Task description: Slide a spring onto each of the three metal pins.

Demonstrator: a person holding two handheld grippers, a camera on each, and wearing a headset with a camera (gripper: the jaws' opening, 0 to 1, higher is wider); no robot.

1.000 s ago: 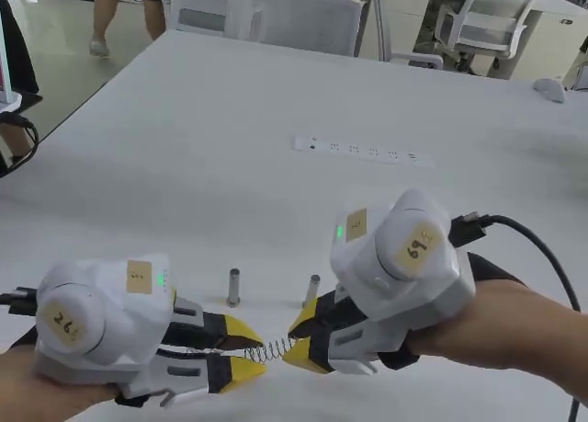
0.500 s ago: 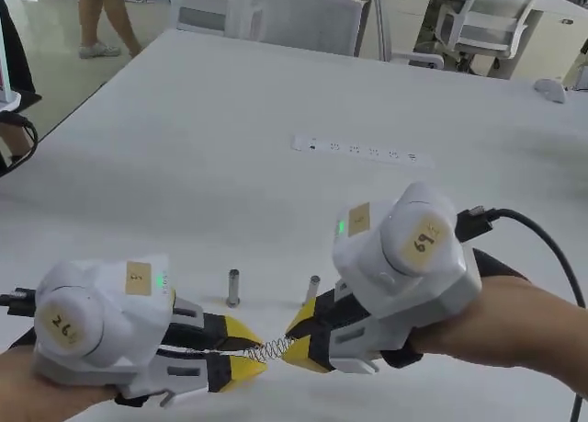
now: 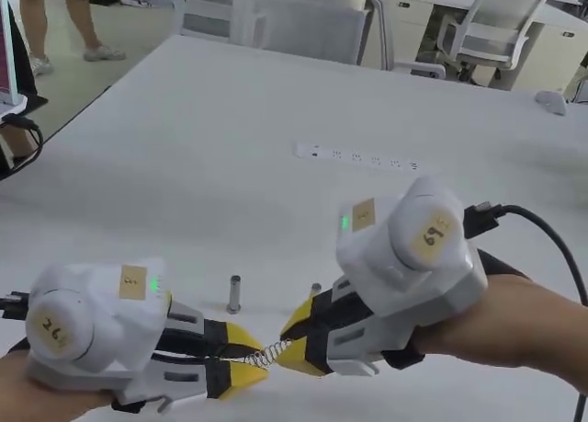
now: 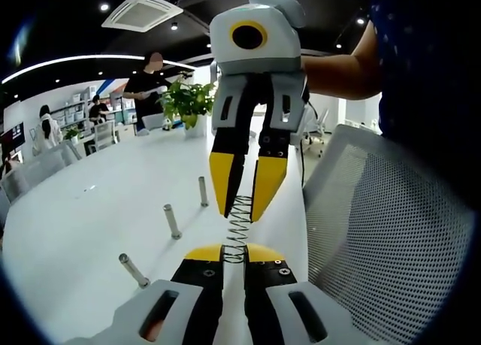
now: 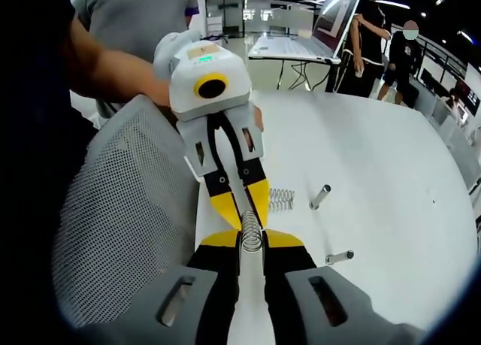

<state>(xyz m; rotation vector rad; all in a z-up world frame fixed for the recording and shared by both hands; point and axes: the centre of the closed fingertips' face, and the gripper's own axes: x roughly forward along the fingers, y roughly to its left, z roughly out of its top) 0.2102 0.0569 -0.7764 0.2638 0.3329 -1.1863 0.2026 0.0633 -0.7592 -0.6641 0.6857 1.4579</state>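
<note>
A small steel spring [image 3: 266,355] hangs stretched between my two grippers, low over the white table [image 3: 230,174]. My left gripper [image 3: 246,369] is shut on its left end, the right gripper [image 3: 292,342] on its right end. In the left gripper view the spring [image 4: 239,228] runs from my left gripper [image 4: 233,252] up into the right gripper [image 4: 245,204], with three metal pins [image 4: 172,221] standing bare to the left. In the right gripper view the spring [image 5: 250,231] sits in my right gripper [image 5: 252,241]. A second spring [image 5: 280,198] lies beside two pins [image 5: 321,196]. One pin [image 3: 234,293] stands just behind the grippers.
A white power strip [image 3: 354,155] lies mid-table. Office chairs [image 3: 294,22] stand at the far edge, and a mouse [image 3: 551,100] sits far right. A grey mesh chair back [image 4: 376,232] is close behind the grippers. People stand in the background.
The head camera has tilted a little. Both grippers stay on the spring, and the right one has rolled slightly.
</note>
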